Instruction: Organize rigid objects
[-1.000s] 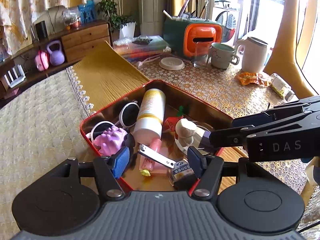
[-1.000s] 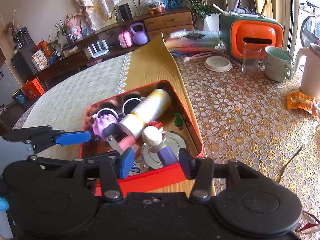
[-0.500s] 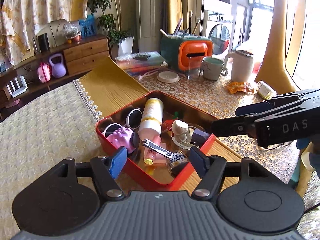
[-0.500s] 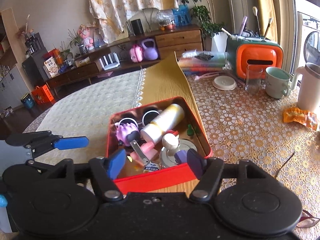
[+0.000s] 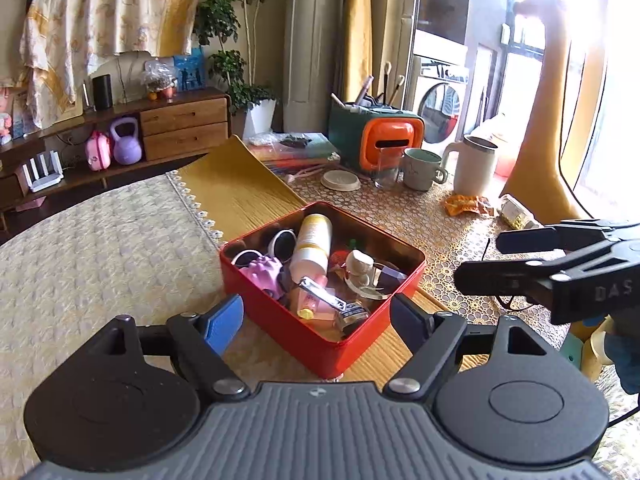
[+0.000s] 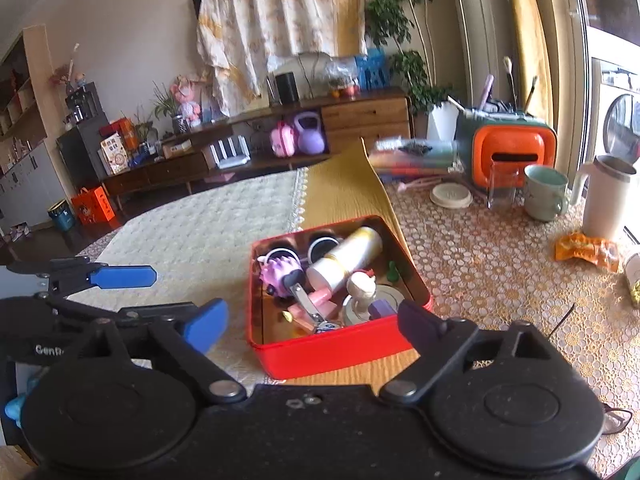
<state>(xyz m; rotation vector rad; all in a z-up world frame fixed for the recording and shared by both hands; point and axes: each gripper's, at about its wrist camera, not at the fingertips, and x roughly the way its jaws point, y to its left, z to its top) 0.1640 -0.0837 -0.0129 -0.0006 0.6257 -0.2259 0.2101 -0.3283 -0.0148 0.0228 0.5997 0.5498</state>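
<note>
A red tin box [image 5: 280,320] [image 6: 332,354] stands on the table where the cream cloth meets the wooden mat. Inside lie a white-and-yellow bottle [image 5: 312,248] [image 6: 348,260], a pink spiky ball [image 5: 264,276] [image 6: 278,272], sunglasses [image 5: 280,242], a nail clipper [image 5: 322,296], a white figurine [image 5: 358,266] [image 6: 360,284] and other small items. My left gripper [image 5: 316,320] [image 6: 140,292] hovers before the box's near-left corner. My right gripper [image 6: 312,322] [image 5: 502,258] hovers at its near-right side. The jaws of both are opening, and no pad touches anything.
At the back right of the lace cloth stand an orange-and-green holder [image 5: 378,140], a glass [image 5: 386,168], a mug [image 5: 422,168], a white jug [image 5: 474,166], a round lid [image 5: 340,180] and a snack packet [image 5: 466,204]. A sideboard [image 6: 360,116] lines the far wall.
Both grippers have drawn back and upward from the red box, which now looks smaller. Their jaws have spread much wider. The items in the box have not moved.
</note>
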